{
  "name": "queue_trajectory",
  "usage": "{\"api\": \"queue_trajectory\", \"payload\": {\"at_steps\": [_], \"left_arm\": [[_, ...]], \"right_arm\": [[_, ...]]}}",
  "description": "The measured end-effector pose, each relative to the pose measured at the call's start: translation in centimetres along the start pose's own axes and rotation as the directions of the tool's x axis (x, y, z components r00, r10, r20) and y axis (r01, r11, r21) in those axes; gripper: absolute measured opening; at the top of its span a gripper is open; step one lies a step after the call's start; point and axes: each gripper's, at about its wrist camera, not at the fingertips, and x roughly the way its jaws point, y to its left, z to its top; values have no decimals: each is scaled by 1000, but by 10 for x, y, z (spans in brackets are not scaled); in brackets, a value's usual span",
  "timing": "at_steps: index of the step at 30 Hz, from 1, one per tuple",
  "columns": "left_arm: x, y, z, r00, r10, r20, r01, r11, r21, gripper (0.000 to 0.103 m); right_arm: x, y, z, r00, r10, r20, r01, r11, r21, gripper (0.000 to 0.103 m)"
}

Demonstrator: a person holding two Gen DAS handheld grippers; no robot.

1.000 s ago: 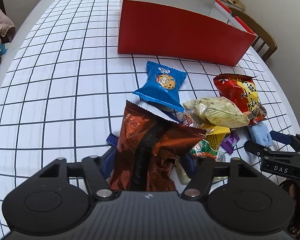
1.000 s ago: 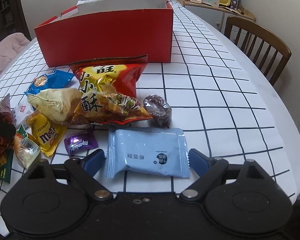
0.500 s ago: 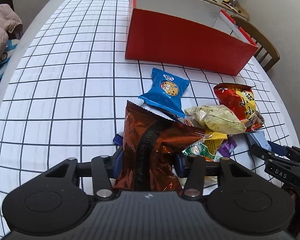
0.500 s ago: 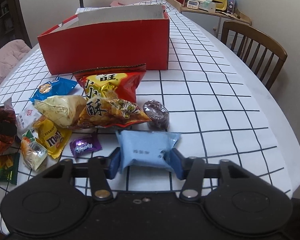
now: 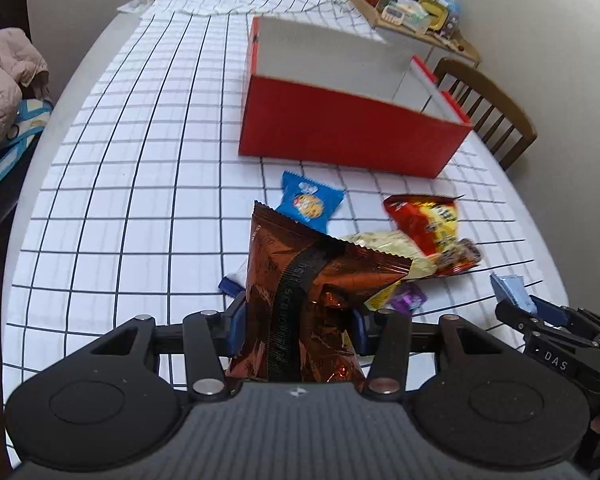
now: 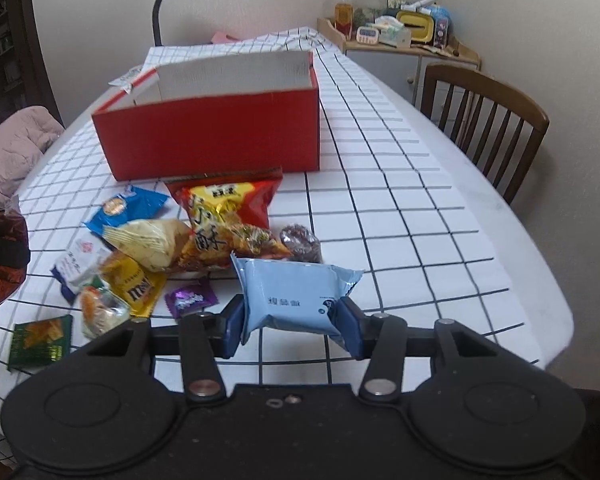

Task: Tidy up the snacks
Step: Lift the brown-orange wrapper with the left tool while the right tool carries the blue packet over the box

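1. Two packets in hand so far, none visible inside the red box [image 6: 216,136]; what shows of its white interior looks bare, floor hidden.
2. Left on the checked tablecloth [image 6: 400,208]: blue cookie packet [image 6: 126,208], red-and-yellow snack bag [image 6: 228,216], pale yellow bag [image 6: 150,242], M&M's pouch [image 6: 134,286], purple candy [image 6: 191,299], green packet [image 6: 40,340], dark round sweet [image 6: 300,243], a few more small wrappers.
3. Left gripper [image 5: 296,330]: clamped on a brown foil snack bag [image 5: 300,292], bag upright between the blue pads, clear of the cloth, pointing steeply down toward the pile with the box beyond.
4. Right gripper [image 6: 292,326]: pinching a light blue packet [image 6: 294,294] by its two short ends, packet lifted just above the table, angled downward, box straight ahead.
5. Judged progress: barely begun; carrying both packets to the box likely next.
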Motion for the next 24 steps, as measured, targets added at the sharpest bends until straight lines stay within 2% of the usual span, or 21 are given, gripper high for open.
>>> {"api": "queue_trajectory", "payload": {"at_steps": [14, 24], "left_arm": [[-44, -32, 35, 997, -32, 72, 28, 998, 56, 48], [-36, -52, 87, 994, -24, 107, 17, 998, 67, 48]], "right_arm": [[-47, 20, 60, 989, 63, 131, -48, 992, -113, 48], [-34, 22, 119, 980, 93, 175, -62, 983, -174, 48]]}}
